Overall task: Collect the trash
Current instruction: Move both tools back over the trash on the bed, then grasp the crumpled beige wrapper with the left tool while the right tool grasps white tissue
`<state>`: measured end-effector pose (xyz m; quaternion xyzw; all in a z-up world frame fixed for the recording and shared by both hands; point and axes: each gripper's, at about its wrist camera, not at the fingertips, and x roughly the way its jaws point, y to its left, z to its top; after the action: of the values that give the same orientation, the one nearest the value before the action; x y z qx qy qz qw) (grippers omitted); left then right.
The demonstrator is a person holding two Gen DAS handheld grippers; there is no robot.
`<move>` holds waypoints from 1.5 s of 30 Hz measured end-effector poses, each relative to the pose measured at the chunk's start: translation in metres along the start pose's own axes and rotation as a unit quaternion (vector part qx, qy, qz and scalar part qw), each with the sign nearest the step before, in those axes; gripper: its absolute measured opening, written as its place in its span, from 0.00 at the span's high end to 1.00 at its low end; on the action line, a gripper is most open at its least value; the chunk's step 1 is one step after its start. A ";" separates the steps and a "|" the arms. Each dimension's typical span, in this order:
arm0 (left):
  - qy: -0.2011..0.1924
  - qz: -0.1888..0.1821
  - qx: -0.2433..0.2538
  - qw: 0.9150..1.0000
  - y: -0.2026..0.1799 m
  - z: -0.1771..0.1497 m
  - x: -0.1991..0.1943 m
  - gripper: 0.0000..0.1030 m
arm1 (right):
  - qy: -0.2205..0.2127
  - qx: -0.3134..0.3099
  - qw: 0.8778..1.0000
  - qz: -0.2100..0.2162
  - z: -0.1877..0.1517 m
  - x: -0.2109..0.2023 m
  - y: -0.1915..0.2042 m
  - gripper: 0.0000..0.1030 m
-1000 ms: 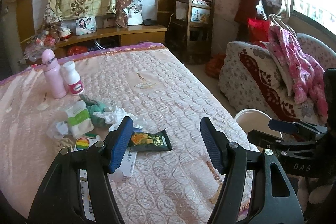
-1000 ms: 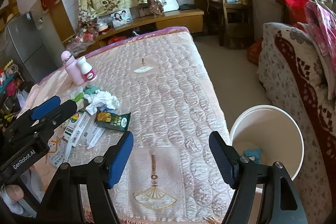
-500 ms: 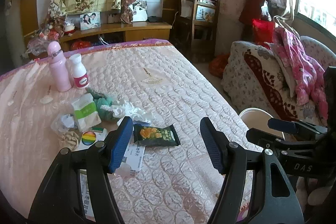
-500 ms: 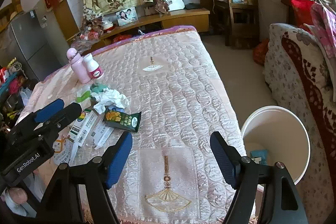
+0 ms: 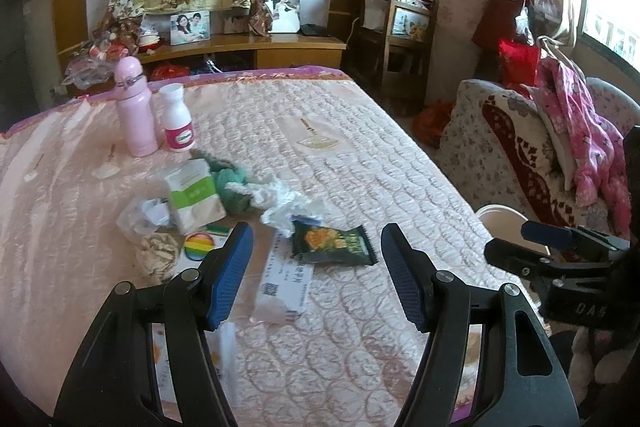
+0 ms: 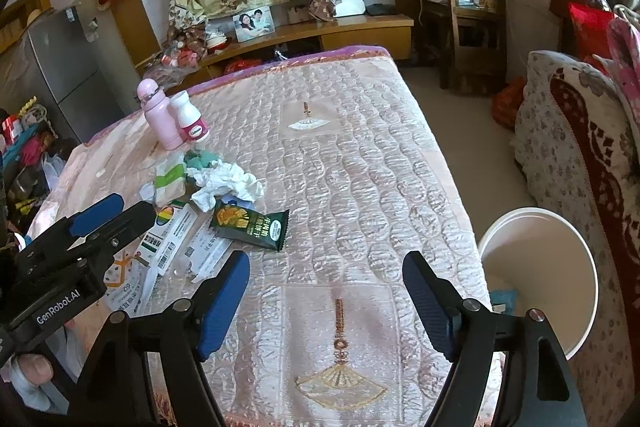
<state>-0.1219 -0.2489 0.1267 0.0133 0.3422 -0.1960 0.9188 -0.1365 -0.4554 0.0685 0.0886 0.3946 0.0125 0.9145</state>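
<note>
Readable text first: the left gripper (image 6: 86, 223) has "GenRobot.AI" printed in white on its black body, clear as day in the right wrist view, and the right gripper (image 5: 556, 247) shows "DA" plus something I can't make out, seen from the left wrist view. The dark green snack packet (image 6: 250, 225) has white characters and a round logo on it, but it's too small for me to read. Same deal with the white paper slips (image 6: 176, 243) with barcodes next to it, and the white bottle (image 5: 176, 121) with a pink label, where the lettering is just a blur. The trash pile sits on the left half of the pink quilted bed (image 5: 360, 163): crumpled white tissue (image 6: 226, 183), a teal wad (image 5: 228, 183), a green-and-white pouch (image 5: 194, 195), a rainbow sticker (image 5: 199, 245), all just beside each other, with a pink bottle (image 5: 134, 107) standing behind them touching the white one. A white bucket (image 6: 560, 227) stands on the floor at the bed's right edge, with a bit of teal stuff at the bottom. Jaws: the left gripper is spread wide with nothing between the blue pads (image 5: 230, 275), hanging above the slips and the snack packet. The right gripper's jaws are spread wide too and nothing's in them, over the bare quilt near the foot of the bed.
</note>
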 end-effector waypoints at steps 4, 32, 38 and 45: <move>0.007 0.006 -0.001 1.000 0.015 -0.004 -0.001 0.36 | 0.008 -0.002 1.000 0.003 0.000 0.007 0.000 0.25; 0.079 0.045 -0.047 0.995 0.131 -0.023 0.021 0.36 | 0.087 -0.044 0.994 0.048 0.007 0.103 0.044 0.19; 0.101 0.046 -0.048 0.993 0.141 -0.020 0.041 0.36 | 0.088 -0.051 0.993 0.057 0.012 0.111 0.052 0.19; 0.128 0.030 -0.060 0.990 0.150 -0.014 0.067 0.37 | 0.097 -0.054 0.992 0.066 0.015 0.121 0.053 0.19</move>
<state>-0.0291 -0.1318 0.0567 -0.0070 0.4674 -0.1444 0.8722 -0.0400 -0.3943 0.0001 0.0627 0.4734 0.1024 0.8726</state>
